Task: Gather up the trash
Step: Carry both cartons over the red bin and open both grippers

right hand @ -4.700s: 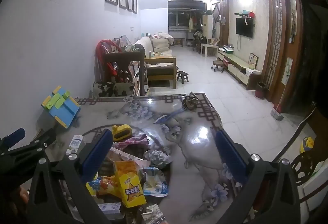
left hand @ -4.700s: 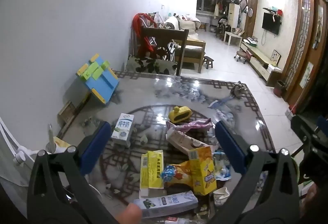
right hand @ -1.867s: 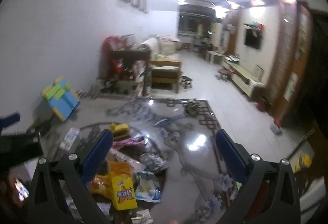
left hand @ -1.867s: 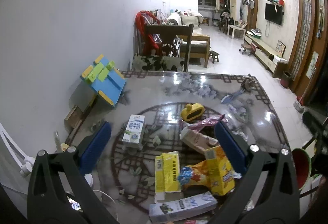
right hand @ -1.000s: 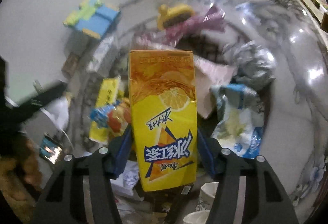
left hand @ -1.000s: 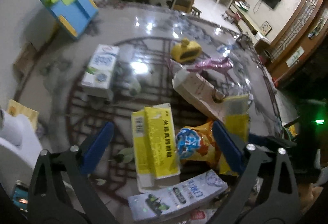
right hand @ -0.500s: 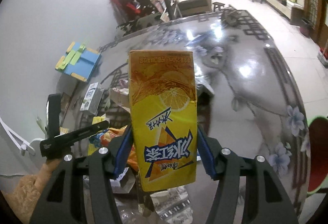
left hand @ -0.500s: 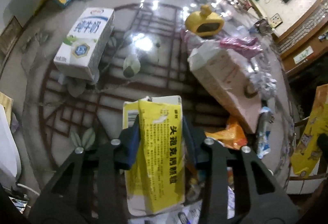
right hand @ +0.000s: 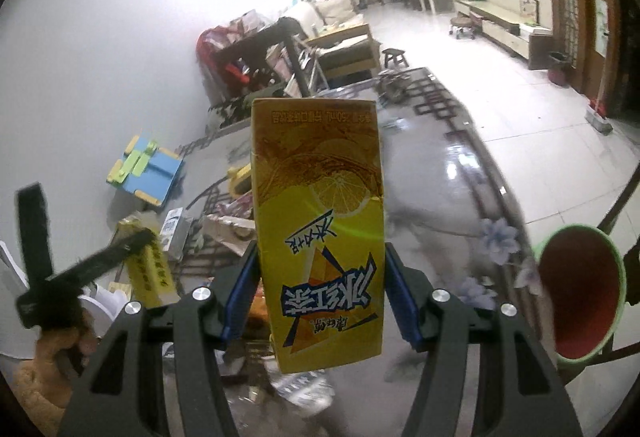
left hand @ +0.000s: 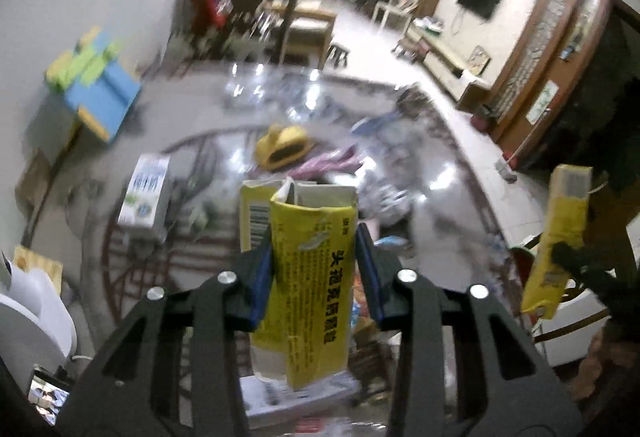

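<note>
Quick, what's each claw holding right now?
Left gripper: shut on a torn yellow box.
Right gripper: shut on a lemon tea carton.

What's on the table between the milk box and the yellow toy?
Nothing: in the left wrist view, only bare shiny table lies between the milk box and the yellow toy, though the picture is blurry.
</note>
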`<action>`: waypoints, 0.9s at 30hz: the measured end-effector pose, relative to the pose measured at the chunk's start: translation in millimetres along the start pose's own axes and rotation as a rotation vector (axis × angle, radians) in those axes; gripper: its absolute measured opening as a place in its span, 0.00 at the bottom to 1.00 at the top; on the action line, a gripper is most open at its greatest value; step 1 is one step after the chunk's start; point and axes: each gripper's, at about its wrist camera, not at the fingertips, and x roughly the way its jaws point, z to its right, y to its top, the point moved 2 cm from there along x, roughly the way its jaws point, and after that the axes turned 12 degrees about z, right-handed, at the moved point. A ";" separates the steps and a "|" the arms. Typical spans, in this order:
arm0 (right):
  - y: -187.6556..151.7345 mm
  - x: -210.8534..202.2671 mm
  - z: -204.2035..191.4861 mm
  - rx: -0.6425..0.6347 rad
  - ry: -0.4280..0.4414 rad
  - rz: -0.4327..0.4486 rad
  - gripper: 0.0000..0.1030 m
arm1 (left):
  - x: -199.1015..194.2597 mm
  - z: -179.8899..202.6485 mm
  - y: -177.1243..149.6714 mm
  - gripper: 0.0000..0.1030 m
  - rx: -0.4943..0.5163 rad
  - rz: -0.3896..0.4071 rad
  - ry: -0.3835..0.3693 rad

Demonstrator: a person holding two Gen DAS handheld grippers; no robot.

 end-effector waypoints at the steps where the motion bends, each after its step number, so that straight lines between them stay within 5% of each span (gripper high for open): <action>1: 2.0 -3.2 9.5 0.007 -0.002 0.004 0.56 | -5.1 14.5 4.7 0.36 0.013 0.020 -0.008; 13: 0.0 -45.5 127.6 0.090 -0.122 0.028 0.56 | -11.5 170.9 35.1 0.36 0.124 0.104 -0.189; 27: -25.0 -72.5 286.6 0.247 -0.366 -0.028 0.56 | 96.8 365.0 -62.0 0.36 0.243 -0.180 -0.530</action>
